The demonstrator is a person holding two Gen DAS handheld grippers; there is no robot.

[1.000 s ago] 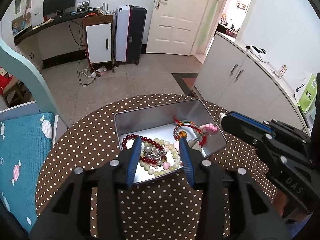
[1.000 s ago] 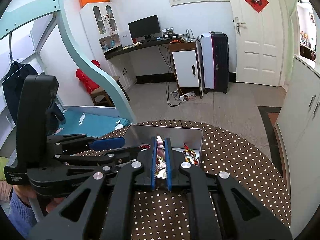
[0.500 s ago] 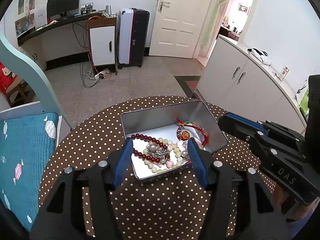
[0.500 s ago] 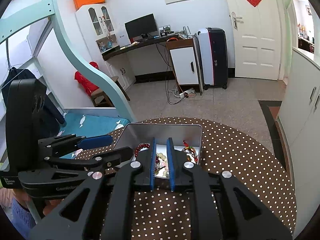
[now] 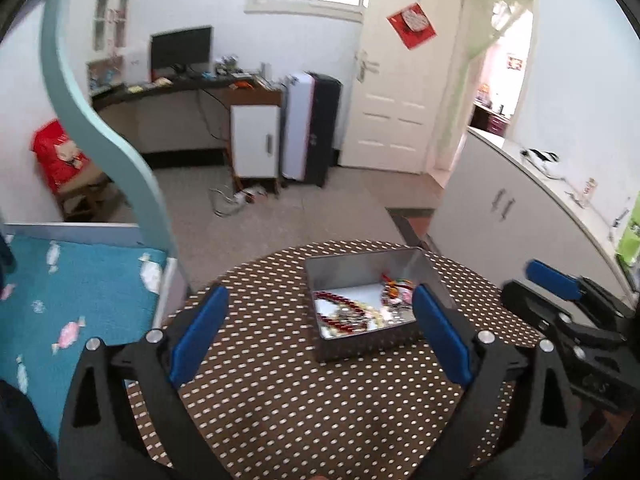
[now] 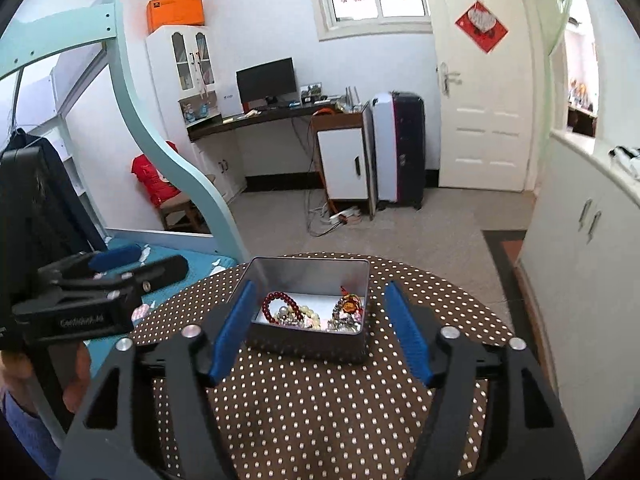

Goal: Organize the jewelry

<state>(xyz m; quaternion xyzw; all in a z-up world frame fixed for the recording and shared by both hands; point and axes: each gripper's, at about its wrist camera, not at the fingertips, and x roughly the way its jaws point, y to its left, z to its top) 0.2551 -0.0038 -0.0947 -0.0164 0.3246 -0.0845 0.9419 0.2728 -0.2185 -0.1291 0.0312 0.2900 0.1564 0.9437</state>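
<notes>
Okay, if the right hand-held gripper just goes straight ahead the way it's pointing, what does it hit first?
Probably the near wall of the metal tin, which sits centred between the open right hand-held gripper fingers; depth is hard to judge.

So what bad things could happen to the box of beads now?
The metal tin has no lid on, so a bump from the open right gripper hanging just in front of it might tip it or slide it across the dotted table. The red bead bracelet and the pale bead strand lie piled with the other pieces, so they could snag or tangle when one is lifted.
</notes>
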